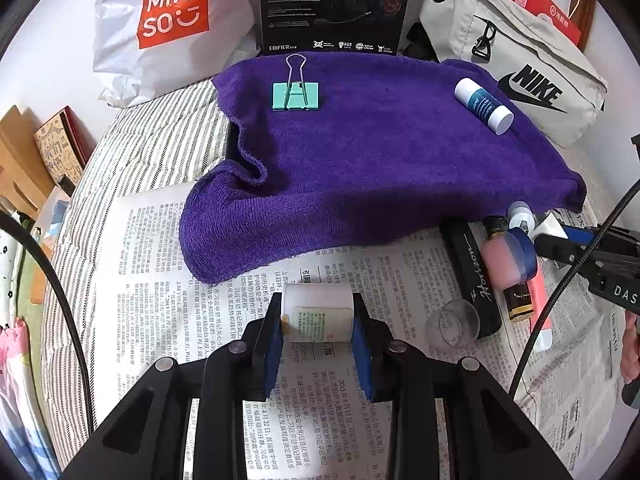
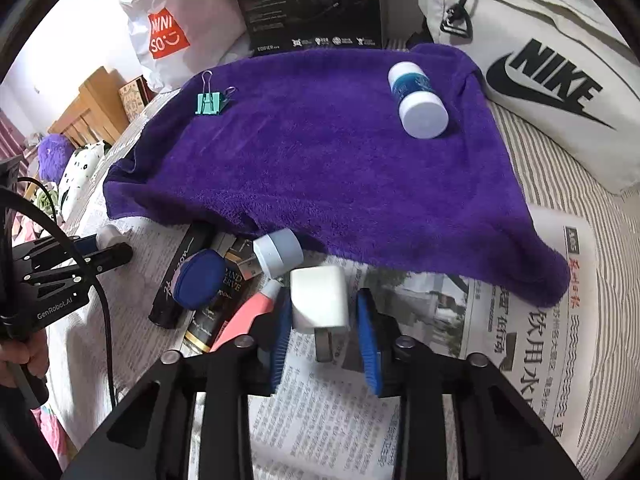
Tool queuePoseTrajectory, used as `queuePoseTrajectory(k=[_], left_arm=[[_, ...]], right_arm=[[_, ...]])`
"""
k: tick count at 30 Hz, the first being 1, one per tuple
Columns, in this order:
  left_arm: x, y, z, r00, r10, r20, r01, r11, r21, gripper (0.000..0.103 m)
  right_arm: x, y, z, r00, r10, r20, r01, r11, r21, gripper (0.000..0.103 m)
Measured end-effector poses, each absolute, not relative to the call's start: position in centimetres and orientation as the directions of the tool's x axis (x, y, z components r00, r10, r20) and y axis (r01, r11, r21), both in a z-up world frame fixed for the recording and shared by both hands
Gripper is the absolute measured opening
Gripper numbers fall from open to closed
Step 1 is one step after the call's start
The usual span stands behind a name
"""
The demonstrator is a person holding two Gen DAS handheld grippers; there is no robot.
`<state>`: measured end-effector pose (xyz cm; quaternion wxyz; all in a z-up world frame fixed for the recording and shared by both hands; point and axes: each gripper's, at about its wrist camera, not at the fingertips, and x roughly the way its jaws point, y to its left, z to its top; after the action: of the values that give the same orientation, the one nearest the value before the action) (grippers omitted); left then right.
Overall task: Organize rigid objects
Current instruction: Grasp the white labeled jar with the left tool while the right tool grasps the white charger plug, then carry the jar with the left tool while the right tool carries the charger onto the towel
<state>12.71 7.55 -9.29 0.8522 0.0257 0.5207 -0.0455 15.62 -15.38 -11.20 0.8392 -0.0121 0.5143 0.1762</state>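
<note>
Left hand-held gripper point(image 1: 317, 322): its blue pads pinch a small white bottle point(image 1: 317, 312) lying sideways, just above the newspaper point(image 1: 168, 280).
Right hand-held gripper point(image 2: 325, 320): its jaws are drawn in around a white plug adapter point(image 2: 319, 300); the left pad touches it, but at the right pad I cannot tell if a thin gap stays. The metal prongs point toward the camera.
Purple towel point(image 1: 380, 160): spread on the far part of the scene, its near edge hanging over the newspaper.
Green binder clip point(image 1: 296, 96): on the towel, far left.
Blue and white tube point(image 1: 483, 105): lying on the towel, far right.
Pile at the towel's near edge: a black case point(image 2: 180, 272) with script writing, a round blue-capped jar point(image 2: 199, 280), a dark bottle with gold label point(image 2: 224, 304), a pink tube point(image 2: 248, 312) and a grey-capped container point(image 2: 279, 254), all close together and partly overlapping.
Clear small cup point(image 1: 452, 324): on the newspaper, just beside the black case.
Far background: a Miniso bag point(image 1: 168, 24), a black box point(image 1: 336, 4) and a Nike bag point(image 1: 516, 68).
</note>
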Motion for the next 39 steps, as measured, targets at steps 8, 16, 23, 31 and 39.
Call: queuePoseTrajectory(k=[8, 16, 23, 31, 39], left_arm=[[12.6, 7.3, -9.4, 0.46, -0.053, -0.886, 0.099, 0.995, -0.009, 0.029], [12.5, 7.1, -9.3, 0.47, -0.037, -0.882, 0.086, 0.996, 0.004, 0.029], [12.2, 7.2, -9.3, 0.482, -0.038, -0.875, 0.089, 0.996, 0.005, 0.029], [12.1, 7.2, -9.2, 0.482, -0.039, -0.875, 0.096, 0.995, 0.009, 0.029], [11.8, 7.1, -9.0, 0.477, -0.022, -0.879, 0.087, 0.996, 0.023, 0.029]], right_arm=[[14.9, -16.2, -10.7, 0.423, 0.214, -0.881, -0.308, 0.948, 0.083, 0.028], [14.3, -16.3, -11.2, 0.418, 0.199, -0.887, -0.309, 0.949, 0.068, 0.027], [14.3, -16.3, -11.2, 0.414, 0.203, -0.887, -0.307, 0.949, 0.074, 0.027], [14.4, -16.3, -10.9, 0.4, 0.206, -0.893, -0.3, 0.95, 0.085, 0.027], [13.8, -17.0, -10.1, 0.405, 0.227, -0.886, -0.294, 0.95, 0.108, 0.027]])
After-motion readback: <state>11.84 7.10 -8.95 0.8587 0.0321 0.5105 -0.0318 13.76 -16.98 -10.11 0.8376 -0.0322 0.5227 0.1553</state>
